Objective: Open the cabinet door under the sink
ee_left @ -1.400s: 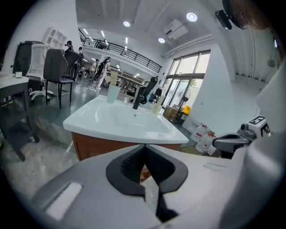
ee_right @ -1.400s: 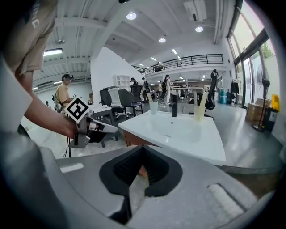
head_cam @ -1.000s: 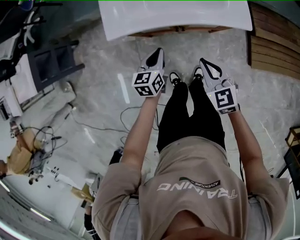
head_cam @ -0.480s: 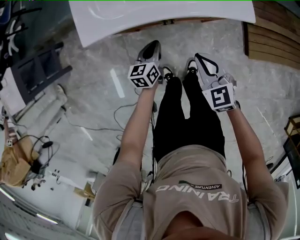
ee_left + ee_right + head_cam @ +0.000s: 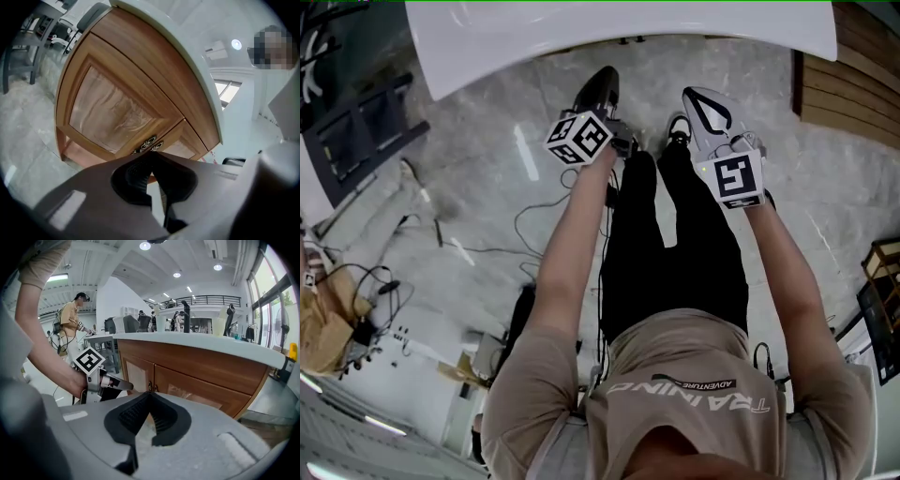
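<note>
Since a second ago the person has stepped closer. The white counter (image 5: 581, 37) now fills more of the head view's top, and both grippers sit just short of its edge.

The left gripper (image 5: 602, 86) has its jaws closed tip to tip on nothing. The right gripper (image 5: 698, 101) is pressed shut and empty too. The cabinet door (image 5: 105, 112) is closed under the counter, straight ahead of the left gripper. Its small ornate handle (image 5: 148, 144) sits at the seam, touching or nearly touching the neighbouring door's handle.

That pairing is probably the main risk. The jaws must part before they can take anything, and a careless bite could catch both handles or the wrong one. A grip on the thin metal alone may slip as the pull begins.

The counter overhangs the doors, so a gripper raised too high on the way in would likely knock its underside. The door will swing out toward the person's legs, which stand near. With the right gripper just beside the left, it sits in that swing path unless it is drawn aside.

Open floor (image 5: 469, 187) lies to the left, though cables (image 5: 534, 220) trail just behind and could snag a backward step. Wooden slats (image 5: 853, 66) close off the right side.
</note>
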The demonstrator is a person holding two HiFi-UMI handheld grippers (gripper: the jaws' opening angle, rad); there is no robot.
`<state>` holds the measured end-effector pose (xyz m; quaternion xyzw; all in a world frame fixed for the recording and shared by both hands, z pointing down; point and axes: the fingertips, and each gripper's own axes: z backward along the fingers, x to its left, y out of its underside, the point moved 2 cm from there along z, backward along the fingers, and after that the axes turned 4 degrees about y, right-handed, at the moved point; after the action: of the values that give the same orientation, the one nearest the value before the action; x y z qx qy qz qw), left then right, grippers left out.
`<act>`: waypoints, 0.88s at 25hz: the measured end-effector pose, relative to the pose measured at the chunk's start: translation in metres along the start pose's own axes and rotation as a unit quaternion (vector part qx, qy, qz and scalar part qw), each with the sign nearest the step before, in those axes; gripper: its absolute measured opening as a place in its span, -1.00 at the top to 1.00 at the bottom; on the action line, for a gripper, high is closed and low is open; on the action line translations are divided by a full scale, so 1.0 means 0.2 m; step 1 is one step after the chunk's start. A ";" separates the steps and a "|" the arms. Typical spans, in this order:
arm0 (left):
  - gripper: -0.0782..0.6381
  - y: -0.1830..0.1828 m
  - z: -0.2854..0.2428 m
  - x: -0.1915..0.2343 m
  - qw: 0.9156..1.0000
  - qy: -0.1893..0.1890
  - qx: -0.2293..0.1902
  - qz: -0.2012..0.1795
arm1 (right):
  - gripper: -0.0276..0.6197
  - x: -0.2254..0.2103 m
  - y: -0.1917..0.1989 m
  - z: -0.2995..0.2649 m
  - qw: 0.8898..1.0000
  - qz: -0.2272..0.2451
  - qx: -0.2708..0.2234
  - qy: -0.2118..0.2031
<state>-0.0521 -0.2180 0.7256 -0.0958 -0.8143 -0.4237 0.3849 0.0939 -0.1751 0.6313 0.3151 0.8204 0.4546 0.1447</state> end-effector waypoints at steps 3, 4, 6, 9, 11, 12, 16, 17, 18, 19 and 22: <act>0.73 0.05 -0.06 0.02 1.000 0.001 -0.013 0.028 | 0.91 -0.05 0.04 -0.04 1.000 -0.022 -0.005 0.007; 0.73 0.06 -0.08 0.04 0.999 0.003 -0.020 0.045 | 0.91 -0.05 0.05 -0.06 0.999 -0.032 -0.005 0.010; 0.73 0.09 -0.11 0.09 0.994 0.013 -0.041 0.099 | 0.91 -0.06 0.08 -0.10 0.999 -0.048 -0.004 0.015; 0.73 0.11 -0.17 0.12 0.967 0.051 -0.100 0.231 | 0.91 -0.07 0.11 -0.15 0.998 -0.065 -0.003 0.019; 0.74 0.10 -0.21 0.13 0.936 0.072 -0.147 0.313 | 0.91 -0.08 0.12 -0.15 0.997 -0.070 -0.004 0.019; 0.73 0.10 -0.22 0.14 0.925 0.075 -0.166 0.335 | 0.91 -0.09 0.12 -0.15 0.997 -0.071 -0.004 0.017; 0.68 0.11 -0.27 0.20 0.912 0.063 -0.192 0.356 | 0.91 -0.10 0.12 -0.14 0.997 -0.071 -0.009 0.008; 0.64 0.12 -0.28 0.20 0.910 0.064 -0.194 0.362 | 0.91 -0.11 0.12 -0.14 0.997 -0.072 -0.010 0.008; 0.57 0.12 -0.30 0.20 0.906 0.066 -0.195 0.369 | 0.91 -0.11 0.12 -0.14 0.997 -0.073 -0.010 0.008; 0.51 0.13 -0.30 0.21 0.902 0.069 -0.197 0.378 | 0.91 -0.11 0.12 -0.14 0.997 -0.074 -0.010 0.008; 0.36 0.14 -0.33 0.21 0.889 0.078 -0.210 0.399 | 0.91 -0.09 0.12 -0.14 0.997 -0.073 -0.010 0.005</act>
<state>-0.0325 -0.2582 0.7954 -0.4577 -0.5671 -0.4014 0.5548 0.1029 -0.1961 0.6651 0.2506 0.8373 0.4526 0.1771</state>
